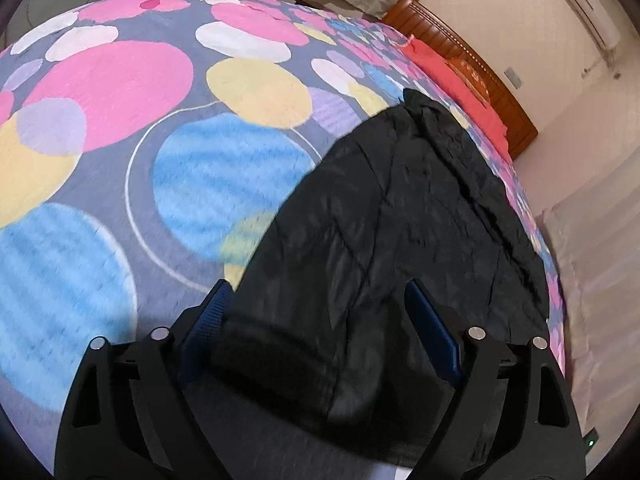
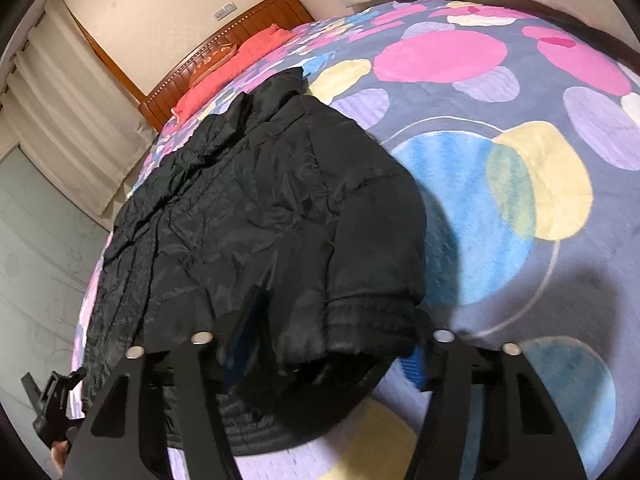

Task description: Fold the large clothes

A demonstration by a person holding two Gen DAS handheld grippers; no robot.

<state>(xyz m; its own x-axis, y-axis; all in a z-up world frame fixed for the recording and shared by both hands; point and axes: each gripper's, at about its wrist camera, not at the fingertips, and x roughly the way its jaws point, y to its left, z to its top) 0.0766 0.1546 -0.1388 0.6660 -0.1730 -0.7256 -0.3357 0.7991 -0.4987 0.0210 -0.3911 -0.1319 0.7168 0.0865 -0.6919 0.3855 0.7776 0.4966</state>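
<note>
A black puffer jacket (image 1: 400, 200) lies lengthwise on the bed's circle-patterned cover (image 1: 120, 80), collar toward the headboard. In the left wrist view my left gripper (image 1: 316, 292) straddles the near ribbed hem (image 1: 272, 352). Its left blue pad touches the fabric, and the jaws stand wide. In the right wrist view the jacket (image 2: 260, 200) fills the middle. My right gripper (image 2: 334, 320) has the other hem corner (image 2: 360, 328) bunched and raised between its fingers. Fabric partly hides its left finger.
A red pillow (image 1: 460, 76) and a wooden headboard (image 1: 480, 60) lie at the far end. The jacket runs along the bed's edge, with curtains (image 2: 60, 120) and floor (image 2: 32, 260) beyond. A hand with the other gripper's black body (image 2: 52, 412) shows at the lower left.
</note>
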